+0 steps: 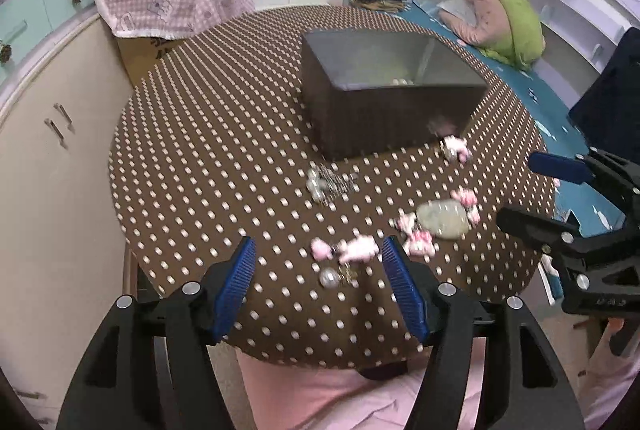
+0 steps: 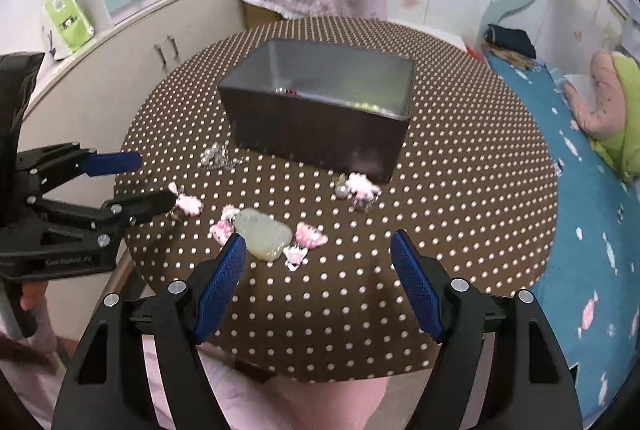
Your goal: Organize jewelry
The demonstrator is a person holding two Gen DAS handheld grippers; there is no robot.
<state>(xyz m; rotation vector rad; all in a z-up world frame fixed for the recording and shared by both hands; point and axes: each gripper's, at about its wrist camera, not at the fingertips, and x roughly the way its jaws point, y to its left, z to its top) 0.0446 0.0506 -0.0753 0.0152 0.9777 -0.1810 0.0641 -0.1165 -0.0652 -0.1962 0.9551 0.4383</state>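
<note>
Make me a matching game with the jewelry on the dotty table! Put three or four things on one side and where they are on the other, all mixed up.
Things:
1. dark box
2. pale green stone
3. pink charm with pearl
4. silver pearl piece

Places:
A. between the open left gripper fingers
B. middle of the table, with beads inside
C. just beside the right gripper, by its left fingertip
D. by the box's left front corner in the right wrist view

Pairs: 1-B, 2-C, 3-A, 4-D
</note>
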